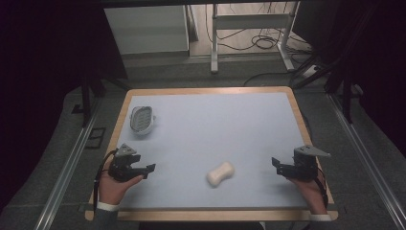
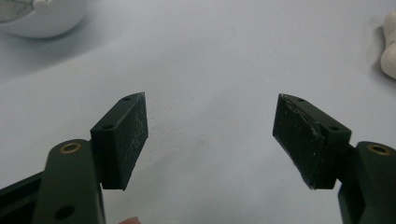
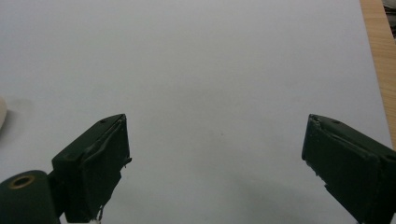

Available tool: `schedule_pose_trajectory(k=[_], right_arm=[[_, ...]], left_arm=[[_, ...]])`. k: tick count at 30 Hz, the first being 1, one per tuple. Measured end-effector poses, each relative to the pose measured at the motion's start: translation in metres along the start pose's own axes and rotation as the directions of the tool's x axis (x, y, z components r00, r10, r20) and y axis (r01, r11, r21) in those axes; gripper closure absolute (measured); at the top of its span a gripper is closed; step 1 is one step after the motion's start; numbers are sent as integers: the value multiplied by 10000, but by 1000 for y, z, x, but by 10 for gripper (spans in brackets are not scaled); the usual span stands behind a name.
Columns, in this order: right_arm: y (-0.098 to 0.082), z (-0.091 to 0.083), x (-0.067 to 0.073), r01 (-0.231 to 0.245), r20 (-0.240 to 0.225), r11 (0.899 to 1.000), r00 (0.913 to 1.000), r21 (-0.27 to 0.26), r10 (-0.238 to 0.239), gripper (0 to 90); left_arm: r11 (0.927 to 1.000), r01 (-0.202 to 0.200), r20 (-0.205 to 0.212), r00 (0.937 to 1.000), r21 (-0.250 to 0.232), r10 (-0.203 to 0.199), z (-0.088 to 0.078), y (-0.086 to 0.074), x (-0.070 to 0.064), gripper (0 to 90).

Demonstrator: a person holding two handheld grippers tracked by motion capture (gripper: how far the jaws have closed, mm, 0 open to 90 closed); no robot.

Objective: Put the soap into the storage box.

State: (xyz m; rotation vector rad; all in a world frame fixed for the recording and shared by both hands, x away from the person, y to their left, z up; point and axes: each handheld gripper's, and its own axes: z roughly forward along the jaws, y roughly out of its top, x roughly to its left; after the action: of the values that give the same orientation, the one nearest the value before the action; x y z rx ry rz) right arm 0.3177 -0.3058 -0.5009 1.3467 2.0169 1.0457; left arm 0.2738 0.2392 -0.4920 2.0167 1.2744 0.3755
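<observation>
A cream-white bar of soap [image 1: 220,174] lies on the pale blue table mat [image 1: 210,129], near the front and a little right of centre. A white soap dish [image 1: 142,120] sits at the far left of the mat. My left gripper [image 1: 149,170] rests low at the front left, jaws open and empty, pointing right toward the soap. In the left gripper view its jaws stand wide with bare mat between them; the soap [image 2: 390,46] shows at the right edge and the dish [image 2: 42,16] at top left. My right gripper [image 1: 276,165] is at the front right, open and empty [image 3: 215,154].
The mat has a wooden rim [image 1: 300,120] all round. Beyond the table stand a white cabinet [image 1: 148,28] and a metal frame [image 1: 249,33] with cables on the floor. Metal rails [image 1: 67,167] run along both sides of the table.
</observation>
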Motion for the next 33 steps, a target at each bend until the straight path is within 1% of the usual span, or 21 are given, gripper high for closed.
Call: schedule_pose_trajectory(k=[1, 3, 5, 7, 10, 13, 15, 17, 19, 20, 23, 26, 29, 33], right_arm=[[0, -1, 0, 32, -63, 10000, 10000, -8, -32, 75], [0, -2, 0, 34, -73, 10000, 10000, -23, -35, 75], [1, -3, 0, 12, -16, 10000, 10000, -67, -12, 77], [1, -3, -1, -31, 19, 10000, 10000, -65, 31, 77], [0, -3, -1, -20, 27, 10000, 10000, -18, 20, 82], [0, -3, -1, -18, 25, 10000, 10000, 20, 18, 83], [0, -2, -1, 1, 15, 10000, 10000, 57, -1, 83], [0, -2, -1, 35, -1, 10000, 10000, 65, -35, 83], [0, -3, 0, 48, -22, 10000, 10000, 54, -48, 84], [0, -3, 0, 51, -6, 10000, 10000, 47, -51, 84], [-1, -3, -1, 50, 25, 10000, 10000, 55, -50, 84], [-1, -3, -1, 48, 71, 10000, 10000, 78, -48, 84], [-1, -3, -2, 58, 89, 9999, 9999, 96, -59, 84], [-2, -3, -3, 72, 92, 9999, 9999, 72, -72, 85]], left_arm=[[9999, -128, -20, 9999, -4, 128, -2, 3, -2, 254], [9997, -248, -48, 9997, -69, 248, -7, 9, -6, 249], [9993, -312, -63, 9995, -199, 311, -14, 19, -11, 244], [9991, -378, -114, 9992, -178, 376, -16, 24, -11, 243], [9988, -464, -171, 9988, -131, 462, -16, 28, -12, 242], [9987, -493, -141, 9987, -114, 492, -17, 30, -12, 242], [9986, -523, -24, 9986, -106, 523, -17, 31, -14, 241], [9985, -550, -22, 9985, -81, 550, -17, 31, -14, 241], [9982, -586, 215, 9981, 134, 583, -16, 33, -16, 251], [9979, -629, 281, 9976, 137, 625, -16, 34, -18, 252], [9970, -742, 261, 9969, 203, 737, -16, 37, -20, 252], [9950, -969, 240, 9951, 240, 964, -16, 43, -24, 249], [9934, -1117, 260, 9935, 279, 1110, -16, 47, -28, 247], [9907, -1283, 405, 9911, 447, 1265, -12, 53, -33, 247]])
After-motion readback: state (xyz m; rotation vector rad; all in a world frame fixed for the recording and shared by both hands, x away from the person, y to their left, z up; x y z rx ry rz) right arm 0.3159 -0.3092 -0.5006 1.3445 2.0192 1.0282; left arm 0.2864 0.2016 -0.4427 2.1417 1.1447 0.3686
